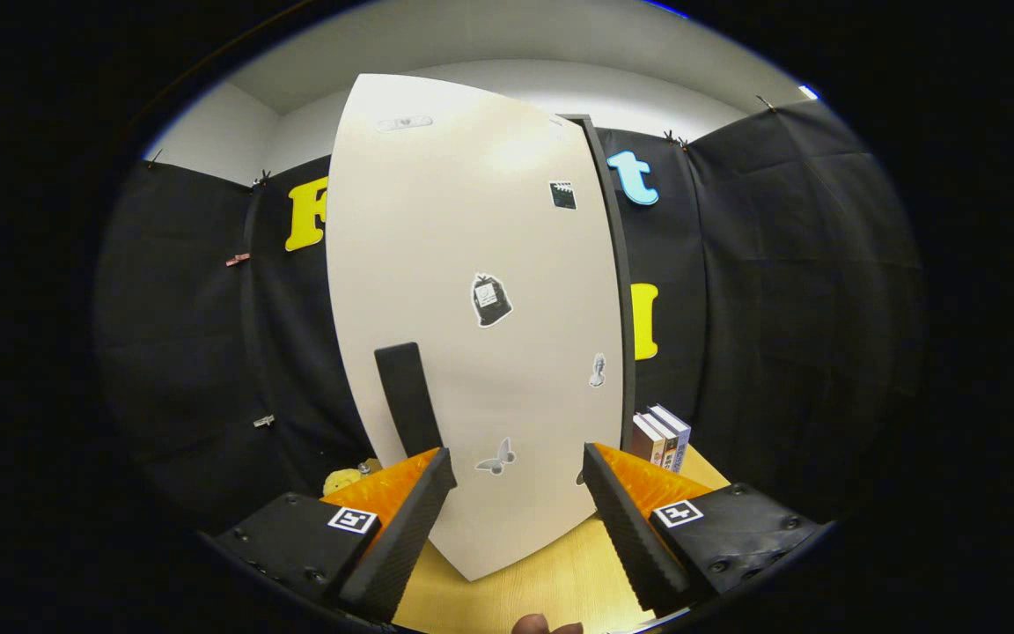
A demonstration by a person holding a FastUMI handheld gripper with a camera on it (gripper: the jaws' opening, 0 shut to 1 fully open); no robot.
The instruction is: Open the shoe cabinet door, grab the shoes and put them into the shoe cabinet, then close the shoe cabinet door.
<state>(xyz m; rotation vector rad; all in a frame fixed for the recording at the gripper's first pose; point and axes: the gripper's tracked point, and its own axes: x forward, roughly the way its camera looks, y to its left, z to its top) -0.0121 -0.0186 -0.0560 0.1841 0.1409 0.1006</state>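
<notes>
We see the shoe cabinet door [481, 335] shut, just ahead of our hand-held gripper [518, 480], whose fingers stand apart, empty. This fits either before opening or after closing.

Bright overhead light, soft glare on cabinet door [481, 291]; sharp focus, strong fisheye bending at edges.

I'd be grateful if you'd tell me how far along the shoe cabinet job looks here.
The cabinet door faces the camera and looks shut or nearly so, its handle just beyond the left finger. The gripper is open, its fingers holding nothing, close to the door. No shoes are in sight. That fits either a door awaiting opening or one just closed with shoes inside; the view cannot settle which.
</notes>
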